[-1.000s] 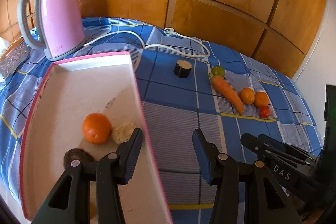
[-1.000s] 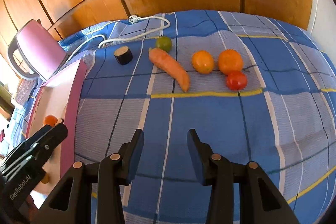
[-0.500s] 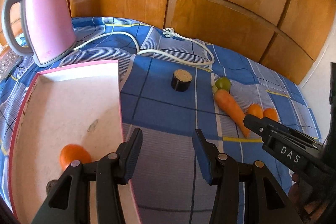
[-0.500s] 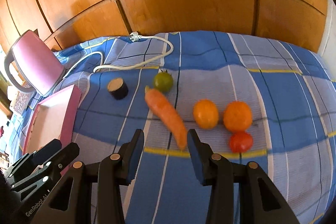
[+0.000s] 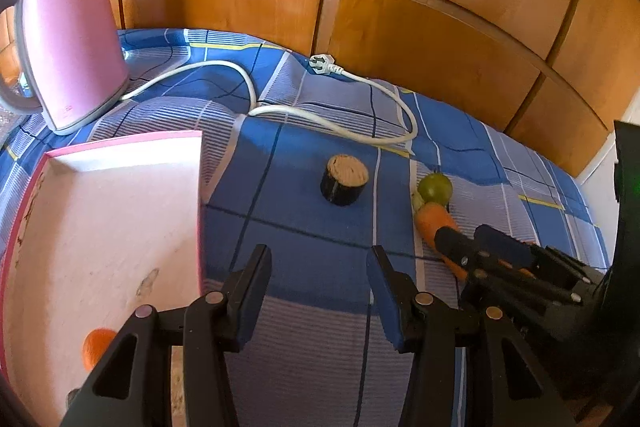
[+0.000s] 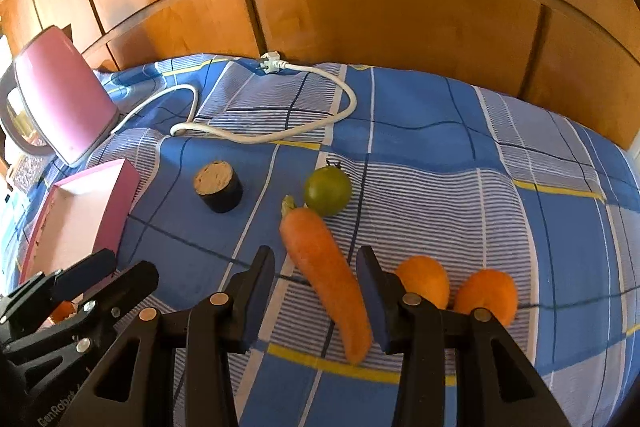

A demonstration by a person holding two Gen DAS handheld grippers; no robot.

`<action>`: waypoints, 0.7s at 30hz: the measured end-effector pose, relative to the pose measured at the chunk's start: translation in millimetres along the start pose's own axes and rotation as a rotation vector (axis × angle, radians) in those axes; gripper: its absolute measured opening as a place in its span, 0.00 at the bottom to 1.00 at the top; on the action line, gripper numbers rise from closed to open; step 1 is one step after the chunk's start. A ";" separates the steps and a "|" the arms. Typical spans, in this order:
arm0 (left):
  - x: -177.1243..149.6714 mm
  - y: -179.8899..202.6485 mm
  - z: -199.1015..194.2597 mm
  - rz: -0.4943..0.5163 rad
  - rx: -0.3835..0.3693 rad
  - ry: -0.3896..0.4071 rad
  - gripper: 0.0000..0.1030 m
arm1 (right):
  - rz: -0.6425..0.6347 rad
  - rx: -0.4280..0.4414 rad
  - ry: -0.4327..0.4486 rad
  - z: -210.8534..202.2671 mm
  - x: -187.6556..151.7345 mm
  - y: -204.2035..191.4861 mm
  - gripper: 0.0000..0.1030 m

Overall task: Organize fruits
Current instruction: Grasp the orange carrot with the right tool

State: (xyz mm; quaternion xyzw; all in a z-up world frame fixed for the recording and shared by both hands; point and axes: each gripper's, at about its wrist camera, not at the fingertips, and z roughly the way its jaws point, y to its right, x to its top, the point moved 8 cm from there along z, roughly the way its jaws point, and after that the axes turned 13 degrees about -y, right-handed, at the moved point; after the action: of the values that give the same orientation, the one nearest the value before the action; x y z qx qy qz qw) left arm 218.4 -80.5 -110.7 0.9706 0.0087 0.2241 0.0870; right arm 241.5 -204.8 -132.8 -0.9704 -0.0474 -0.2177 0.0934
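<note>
Mid-approach in the sorting job, judging by the layout: right gripper hovering over the carrot, jaws parted and straddling its middle, pads clear of the skin on both sides, nothing gripped. Left gripper likewise parted and empty, poised above bare blue checked bedspread just right of the pink tray. Already in the tray: one orange, low at the near end, half hidden behind the left gripper's frame. Still out on the bedspread: the carrot lying lengthwise with its leafy end touching the green tomato, two oranges just right of the carrot and close beside each other, partly hidden behind the right gripper. Also a dark stump-like cylinder with a pale top, between tray and tomato, purpose unclear. Behind, a pink kettle with its white cord trailing across the cloth, well apart from the fruit. Probable next move: lower the right jaws until the pads bracket the carrot's thick middle, then close squarely across its width, avoiding the tapered tip where it could slip out. Worth minding the neighbouring orange beside the right-hand pad, close enough to be nudged. After that, lift and carry left towards the tray, keeping clear of the left gripper standing between.
</note>
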 end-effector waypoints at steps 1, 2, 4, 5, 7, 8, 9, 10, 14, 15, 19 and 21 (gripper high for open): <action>2.3 0.4 2.0 0.000 -0.002 -0.002 0.49 | -0.005 0.000 -0.002 1.6 0.9 -0.5 0.42; 3.8 0.2 3.1 -0.001 -0.003 -0.001 0.49 | -0.008 0.000 -0.005 3.2 1.4 -0.7 0.42; 7.7 -0.5 6.2 -0.007 -0.005 -0.004 0.49 | -0.012 0.000 -0.014 7.2 2.1 -0.8 0.42; 9.3 -1.2 7.6 -0.011 -0.006 -0.006 0.49 | -0.013 0.002 -0.016 8.2 2.3 -0.9 0.42; 12.8 -1.8 10.4 -0.013 -0.008 -0.008 0.49 | -0.023 0.000 -0.022 11.6 2.8 -2.0 0.38; 14.0 -2.2 11.4 -0.013 -0.007 -0.008 0.49 | -0.026 -0.004 -0.021 12.3 3.1 -2.3 0.37; 15.6 -2.8 12.8 -0.014 -0.007 -0.010 0.49 | -0.027 -0.003 -0.021 12.9 3.8 -2.1 0.35; 17.0 -3.0 14.2 -0.017 -0.008 -0.012 0.49 | -0.027 -0.003 -0.020 13.4 4.2 -1.8 0.33; 20.5 -1.2 18.9 -0.015 -0.011 -0.016 0.49 | -0.044 0.004 -0.019 14.4 5.6 -2.8 0.32; 21.2 -0.4 20.3 -0.015 -0.013 -0.018 0.49 | -0.049 0.003 -0.019 14.5 6.0 -3.8 0.31; 25.2 0.6 24.5 -0.018 -0.019 -0.021 0.47 | -0.067 0.012 -0.022 16.7 8.4 -7.3 0.30; 27.0 0.8 26.8 -0.022 -0.021 -0.024 0.47 | -0.067 0.019 -0.024 18.2 9.5 -7.1 0.30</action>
State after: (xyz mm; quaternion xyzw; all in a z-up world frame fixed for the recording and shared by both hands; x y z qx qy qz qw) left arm 254.4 -84.2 -122.6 0.9721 0.0159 0.2115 0.0996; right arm 256.7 -193.7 -143.7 -0.9699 -0.0829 -0.2087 0.0945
